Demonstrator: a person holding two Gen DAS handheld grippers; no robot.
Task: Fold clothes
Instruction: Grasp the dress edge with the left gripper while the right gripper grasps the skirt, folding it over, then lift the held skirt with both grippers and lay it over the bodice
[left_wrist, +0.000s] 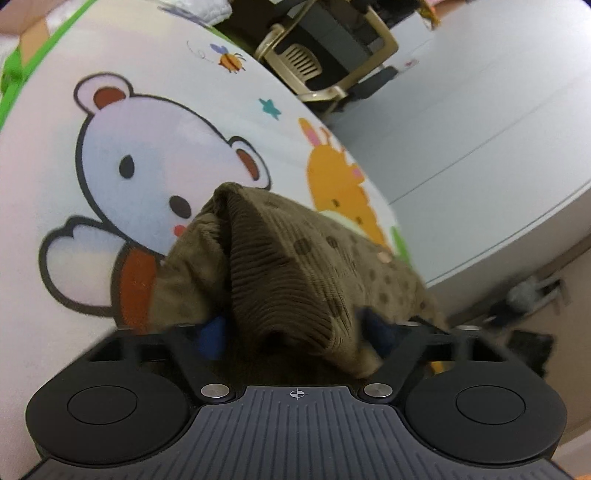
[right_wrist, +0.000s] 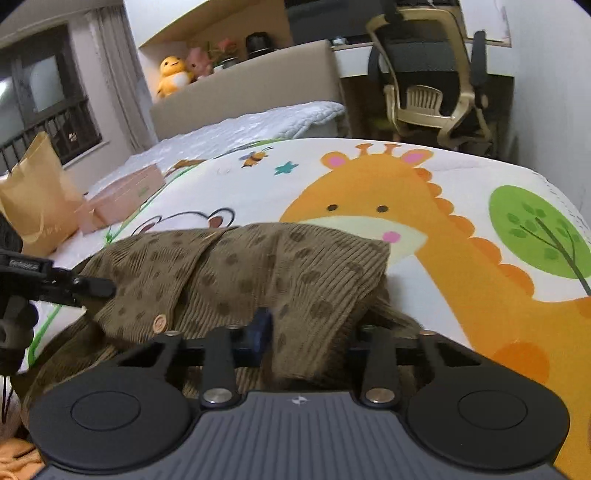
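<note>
A brown ribbed cardigan (right_wrist: 258, 273) with dark dots and a round button lies on a cartoon-print bed cover (right_wrist: 369, 177). My right gripper (right_wrist: 306, 332) is shut on a fold of the cardigan at its near edge; cloth covers one blue finger. My left gripper (left_wrist: 291, 332) is shut on another bunched part of the same cardigan (left_wrist: 280, 266), lifted in a peak over the bear print. The left gripper's black body also shows at the left edge of the right wrist view (right_wrist: 55, 284).
A brown paper bag (right_wrist: 37, 195) and a pink box (right_wrist: 122, 195) sit on the bed at the left. An office chair (right_wrist: 432, 81) stands beyond the bed's far edge. White wall is at the right; plush toys sit on a shelf behind.
</note>
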